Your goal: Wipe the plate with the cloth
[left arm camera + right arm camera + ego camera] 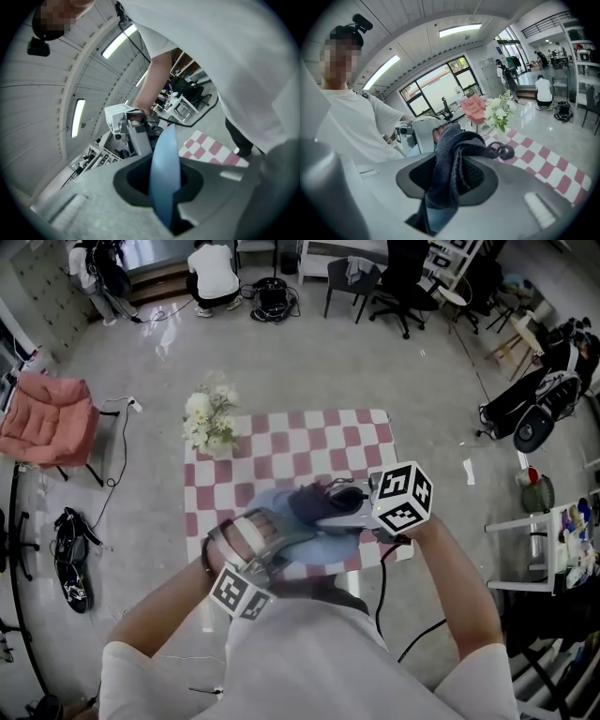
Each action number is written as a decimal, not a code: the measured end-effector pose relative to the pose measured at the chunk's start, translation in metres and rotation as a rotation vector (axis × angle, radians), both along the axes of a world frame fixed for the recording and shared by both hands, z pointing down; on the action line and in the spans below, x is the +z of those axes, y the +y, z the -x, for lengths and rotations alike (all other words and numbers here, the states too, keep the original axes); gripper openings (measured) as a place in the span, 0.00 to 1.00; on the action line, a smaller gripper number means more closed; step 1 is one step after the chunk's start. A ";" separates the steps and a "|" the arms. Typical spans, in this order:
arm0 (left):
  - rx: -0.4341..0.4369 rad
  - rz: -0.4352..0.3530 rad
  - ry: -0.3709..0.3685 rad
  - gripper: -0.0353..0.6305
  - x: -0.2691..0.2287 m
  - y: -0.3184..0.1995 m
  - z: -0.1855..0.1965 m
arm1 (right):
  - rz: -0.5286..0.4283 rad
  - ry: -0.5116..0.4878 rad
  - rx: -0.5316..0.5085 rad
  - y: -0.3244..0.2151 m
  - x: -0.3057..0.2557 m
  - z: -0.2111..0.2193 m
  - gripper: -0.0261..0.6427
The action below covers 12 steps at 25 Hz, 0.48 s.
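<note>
In the head view, a light blue plate (314, 535) is held above the checkered table (309, 442), near its front edge. My left gripper (272, 538) is shut on the plate's left rim. In the left gripper view the plate (164, 173) stands edge-on between the jaws of the left gripper (165, 190). A dark grey cloth (319, 498) lies on the plate's far side, and my right gripper (345, 512) is shut on it. In the right gripper view the cloth (449, 157) hangs bunched out of the right gripper (447, 180), with the left gripper (417, 133) just behind it.
A vase of white flowers (210, 420) stands at the table's far left corner. A pink chair (47, 418) is off to the left and a white shelf unit (553, 549) to the right. A person (214, 273) crouches at the far end.
</note>
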<state>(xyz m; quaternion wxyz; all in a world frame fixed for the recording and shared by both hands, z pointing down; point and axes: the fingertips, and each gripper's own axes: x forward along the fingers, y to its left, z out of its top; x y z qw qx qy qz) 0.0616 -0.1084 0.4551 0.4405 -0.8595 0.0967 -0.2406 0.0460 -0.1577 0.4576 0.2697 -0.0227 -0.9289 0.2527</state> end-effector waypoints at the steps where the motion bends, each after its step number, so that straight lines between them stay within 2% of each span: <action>1: 0.007 0.001 -0.002 0.10 -0.001 0.002 -0.002 | 0.008 -0.011 -0.009 0.001 -0.003 0.003 0.22; 12: 0.041 -0.060 -0.013 0.11 -0.014 0.013 -0.018 | 0.074 -0.073 -0.038 -0.005 -0.015 0.025 0.22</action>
